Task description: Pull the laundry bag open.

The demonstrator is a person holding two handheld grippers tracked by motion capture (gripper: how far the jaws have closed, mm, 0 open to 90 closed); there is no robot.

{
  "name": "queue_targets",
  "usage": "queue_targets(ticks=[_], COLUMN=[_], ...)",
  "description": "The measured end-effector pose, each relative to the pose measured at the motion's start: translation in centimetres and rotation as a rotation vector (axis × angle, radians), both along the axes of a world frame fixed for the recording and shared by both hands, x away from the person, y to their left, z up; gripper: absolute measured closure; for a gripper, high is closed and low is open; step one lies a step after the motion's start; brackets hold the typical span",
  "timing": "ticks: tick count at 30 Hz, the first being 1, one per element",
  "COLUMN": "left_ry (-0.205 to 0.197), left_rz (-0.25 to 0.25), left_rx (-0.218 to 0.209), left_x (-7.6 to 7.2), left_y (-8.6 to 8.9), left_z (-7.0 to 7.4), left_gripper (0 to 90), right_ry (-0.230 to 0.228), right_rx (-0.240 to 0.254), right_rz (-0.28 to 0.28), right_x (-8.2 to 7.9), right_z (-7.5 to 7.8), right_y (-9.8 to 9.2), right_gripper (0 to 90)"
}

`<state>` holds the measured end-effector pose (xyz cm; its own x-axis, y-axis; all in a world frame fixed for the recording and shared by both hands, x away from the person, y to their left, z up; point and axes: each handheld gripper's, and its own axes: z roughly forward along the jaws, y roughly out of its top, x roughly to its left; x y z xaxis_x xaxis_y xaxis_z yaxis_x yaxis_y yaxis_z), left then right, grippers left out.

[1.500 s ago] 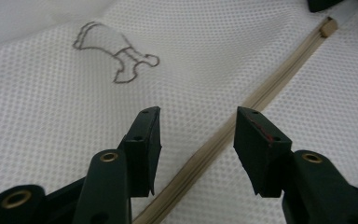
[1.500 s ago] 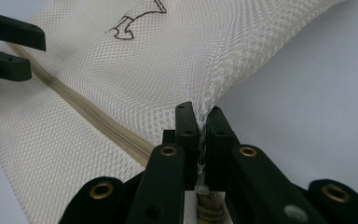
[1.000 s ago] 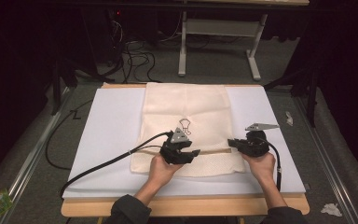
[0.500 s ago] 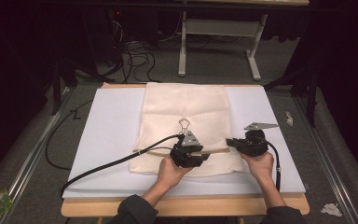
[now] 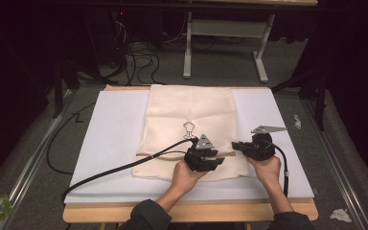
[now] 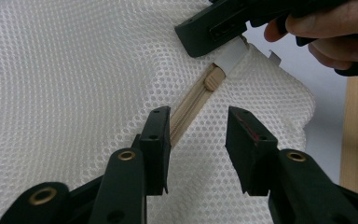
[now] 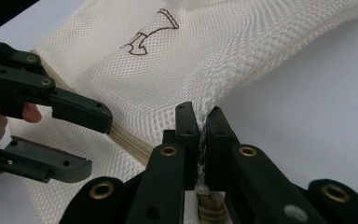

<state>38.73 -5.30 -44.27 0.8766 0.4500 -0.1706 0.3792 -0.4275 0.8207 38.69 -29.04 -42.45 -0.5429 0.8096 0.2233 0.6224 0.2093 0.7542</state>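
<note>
Lower centre of high view: cream mesh zip bag (image 5: 191, 129) flat on white worktop (image 5: 110, 139). Right claw (image 7: 202, 126) pressed together, pinching bag's end by beige zipper (image 6: 186, 109). Left claw (image 6: 198, 140) half spread, jaws just closing astride zipper, short of tan slider (image 6: 211, 80). Step judged: zipping. Next: advance, pinch slider, pull.
</note>
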Motion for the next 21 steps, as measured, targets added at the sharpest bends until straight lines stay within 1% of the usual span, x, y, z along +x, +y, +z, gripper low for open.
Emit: queue_targets(ticks=[3, 4, 9, 10, 11, 14, 16, 18, 19, 21], left_ry=[0.015, 0.013, 0.007, 0.013, 0.018, 0.028, 0.033, 0.036, 0.035, 0.031], left_rz=[-0.008, -0.018, -0.033, -0.032, -0.028, -0.025, -0.022, -0.022, -0.025, -0.031], left_rx=[-0.005, 0.012, 0.028, 0.012, 0.006, 0.004, 0.000, 0.002, 0.007, 0.006], left_x=[0.1, 0.2, 0.0, 0.1, 0.2, 0.4, 0.5, 0.6, 0.6, 0.6], left_y=[-0.1, -0.3, -1.1, -1.3, -1.3, -1.4, -1.5, -1.6, -1.8, -2.1], left_z=[-0.2, -0.3, -0.4, -0.4, -0.4, -0.5, -0.6, -0.6, -0.6, -0.6], left_gripper=[63.2, 65.9, 66.1, 66.0, 66.0, 66.4, 69.7, 69.9, 70.1, 70.2], right_ry=[-0.001, 0.004, 0.001, -0.003, -0.002, -0.001, -0.001, -0.003, 0.004, 0.002], right_rx=[0.004, 0.007, 0.004, 0.005, 0.006, 0.008, 0.018, 0.018, 0.020, 0.017], right_rz=[0.004, 0.003, 0.011, 0.013, 0.012, 0.013, 0.015, 0.017, 0.015, 0.021], right_x=[0.0, 0.0, 0.0, 0.0, 0.0, 0.0, 0.0, 0.0, 0.0, 0.0], right_z=[0.0, 0.0, 0.0, 0.0, 0.0, 0.0, -0.1, -0.2, -0.2, -0.3], right_y=[0.0, 0.1, 0.3, 0.3, 0.3, 0.4, 0.5, 0.5, 0.5, 0.6], right_gripper=[87.7, 87.7, 87.7, 87.7, 87.7, 87.8, 87.8, 87.8, 87.8, 87.8])
